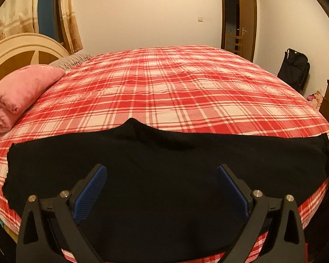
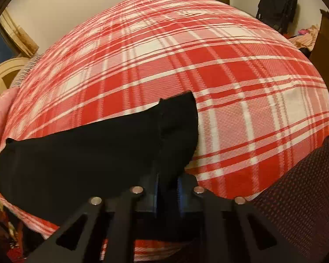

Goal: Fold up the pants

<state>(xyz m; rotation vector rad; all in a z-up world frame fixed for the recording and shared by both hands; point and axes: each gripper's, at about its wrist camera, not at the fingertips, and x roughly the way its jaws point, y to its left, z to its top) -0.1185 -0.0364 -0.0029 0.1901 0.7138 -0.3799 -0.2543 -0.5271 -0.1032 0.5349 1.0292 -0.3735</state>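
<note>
Black pants (image 1: 164, 164) lie spread across the near edge of the bed (image 1: 186, 83), one bump of cloth rising toward the middle of the plaid cover. My right gripper (image 2: 167, 188) is clamped on a bunched end of the pants, the cloth standing up in a peak just beyond the pads. My left gripper (image 1: 162, 175) hovers over the pants with its blue pads (image 1: 92, 188) spread wide and nothing between them.

The risk, as I judge it: the right grip seems to hold only a fold of the fabric, perhaps one layer, so a lift could leave the lower layer behind on the bed and skew the fold. The left gripper, taking hold too far in from the hem, could drag the pants off the bed's near edge.

The bed wears a red-and-white plaid cover. A rolled pink quilt (image 1: 17, 96) sits at its headboard end beside a cream headboard (image 1: 22, 46); beyond the bed's far side stand a brown door (image 1: 247, 19) and a black bag (image 1: 294, 68).
</note>
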